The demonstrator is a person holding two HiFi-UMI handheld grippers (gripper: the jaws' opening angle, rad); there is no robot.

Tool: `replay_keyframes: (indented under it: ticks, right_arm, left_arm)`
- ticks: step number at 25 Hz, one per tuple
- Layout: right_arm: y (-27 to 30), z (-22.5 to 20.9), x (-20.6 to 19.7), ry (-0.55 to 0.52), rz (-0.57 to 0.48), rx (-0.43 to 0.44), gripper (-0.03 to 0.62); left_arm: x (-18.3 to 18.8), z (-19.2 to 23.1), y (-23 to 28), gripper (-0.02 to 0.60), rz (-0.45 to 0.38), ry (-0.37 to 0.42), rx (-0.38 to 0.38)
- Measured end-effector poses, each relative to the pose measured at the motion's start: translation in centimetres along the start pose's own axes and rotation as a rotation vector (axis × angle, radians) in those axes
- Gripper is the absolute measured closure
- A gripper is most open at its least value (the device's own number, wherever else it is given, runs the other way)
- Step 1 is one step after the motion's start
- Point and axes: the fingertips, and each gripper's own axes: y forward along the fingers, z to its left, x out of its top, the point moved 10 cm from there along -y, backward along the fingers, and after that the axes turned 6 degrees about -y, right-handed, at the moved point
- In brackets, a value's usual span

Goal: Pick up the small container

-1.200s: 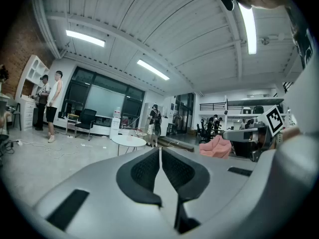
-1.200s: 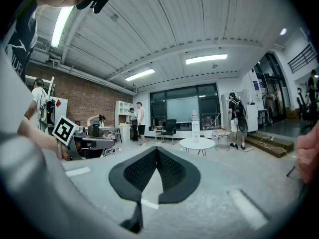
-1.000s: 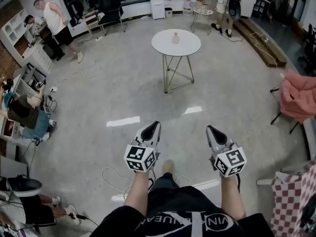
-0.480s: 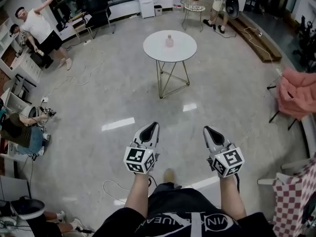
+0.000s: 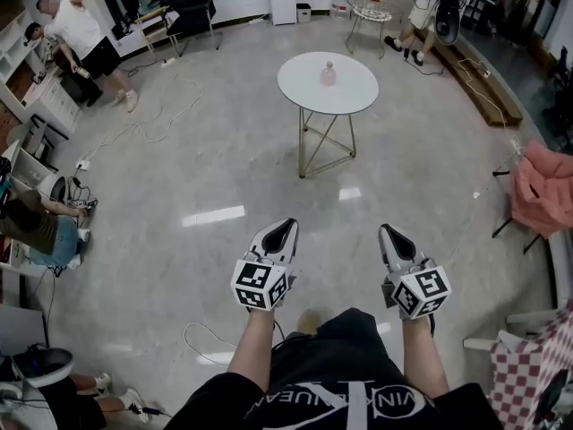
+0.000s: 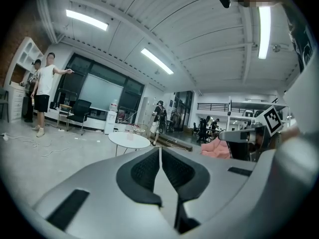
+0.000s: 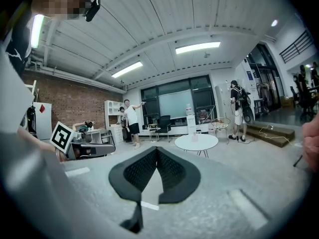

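The small container point(image 5: 329, 73) stood upright on the round surface point(image 5: 354, 93), well ahead of the left gripper point(image 5: 284, 227) and the right gripper point(image 5: 388, 233), each with fingers pressed together on nothing, neither one clearly nearer.

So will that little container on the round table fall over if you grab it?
It could probably tip: the small container looks taller than wide and stands upright by itself on the round white table. It seems light for its size, being so little. From this far away I can't tell if it's slippery or breakable.
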Motion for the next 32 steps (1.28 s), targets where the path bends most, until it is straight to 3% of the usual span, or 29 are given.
replay_keyframes:
  ticks: [12, 26, 32]
  right_arm:
    - [6.7, -2.1, -0.7, -0.012, 0.04, 0.062, 0.589]
    - [17.7, -12.9, 3.5, -0.018, 0.025, 0.11, 0.589]
    - [20.6, -16.3, 3.7, -0.007, 0.016, 0.108, 0.589]
  left_arm:
    - [0.2, 3.7, 2.4, 0.561, 0.01, -0.021, 0.071]
    - [6.5, 6.7, 16.3, 0.561, -0.027, -0.005, 0.058]
    - [7.5, 7.4, 20.9, 0.561, -0.032, 0.005, 0.056]
